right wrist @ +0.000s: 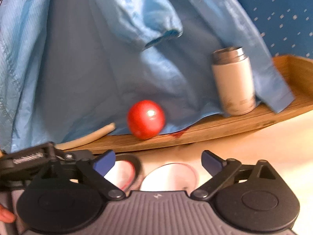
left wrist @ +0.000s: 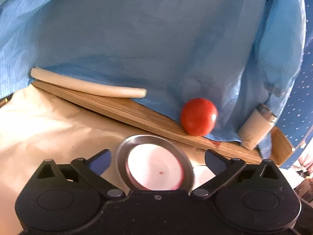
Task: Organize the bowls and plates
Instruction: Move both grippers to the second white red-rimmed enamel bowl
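In the left wrist view a steel-rimmed bowl (left wrist: pixel 154 162) with a pink-white inside sits on the cream cloth between the open jaws of my left gripper (left wrist: pixel 157 158); nothing is held. A cream plate (left wrist: pixel 88 84) lies on the wooden tray (left wrist: pixel 137 117). In the right wrist view my right gripper (right wrist: pixel 158 161) is open above a white bowl with a pink rim (right wrist: pixel 170 176). The steel-rimmed bowl (right wrist: pixel 125 170) lies to its left, by the left gripper's body (right wrist: pixel 35 160). The plate's edge (right wrist: pixel 88 137) shows at the left.
A red tomato (left wrist: pixel 198 116) (right wrist: pixel 145 118) rests on the tray's front edge against blue fabric (left wrist: pixel 137 39) (right wrist: pixel 88 58). A white steel-topped tumbler (left wrist: pixel 256 127) (right wrist: pixel 232 82) stands on the tray at right. A red stain (right wrist: pixel 177 134) marks the tray.
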A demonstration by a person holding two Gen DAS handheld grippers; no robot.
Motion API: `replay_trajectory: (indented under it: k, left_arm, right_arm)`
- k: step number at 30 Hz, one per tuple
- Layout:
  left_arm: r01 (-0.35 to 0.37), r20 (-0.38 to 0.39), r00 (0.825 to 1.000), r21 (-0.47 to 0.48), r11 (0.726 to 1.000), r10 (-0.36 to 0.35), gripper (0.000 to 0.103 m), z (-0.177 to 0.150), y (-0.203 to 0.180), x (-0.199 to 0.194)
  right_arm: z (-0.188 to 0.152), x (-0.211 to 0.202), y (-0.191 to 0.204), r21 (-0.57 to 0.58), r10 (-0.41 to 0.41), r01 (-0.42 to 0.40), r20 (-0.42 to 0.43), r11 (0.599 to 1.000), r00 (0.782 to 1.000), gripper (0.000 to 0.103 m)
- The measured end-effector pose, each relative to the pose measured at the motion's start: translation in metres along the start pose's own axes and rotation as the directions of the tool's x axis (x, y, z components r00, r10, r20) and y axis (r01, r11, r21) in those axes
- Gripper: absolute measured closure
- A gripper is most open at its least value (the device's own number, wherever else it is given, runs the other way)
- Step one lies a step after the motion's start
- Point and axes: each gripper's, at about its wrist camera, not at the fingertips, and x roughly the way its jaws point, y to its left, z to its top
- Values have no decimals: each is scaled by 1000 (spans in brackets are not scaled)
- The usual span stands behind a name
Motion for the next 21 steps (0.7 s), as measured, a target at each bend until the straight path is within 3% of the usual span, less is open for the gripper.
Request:
replay_trajectory:
  k: [10,17,21]
  left_arm:
    - [90,-85,992,-8,996,-90,1,-27,-35,-1]
    - [126,-138,982,-24,992,-129,1,-46,-59,2]
    - [111,-118,985,-115,987,-125,1,-55,-62,8]
  right_arm:
    - [-3,-13,-47,12,-98,98,1,995,995,0]
    - [-7,-9,-61,-2,-203,203,-47,979,978,0]
    - [-7,-9,-70,19,-229,231,-66,973,971,0]
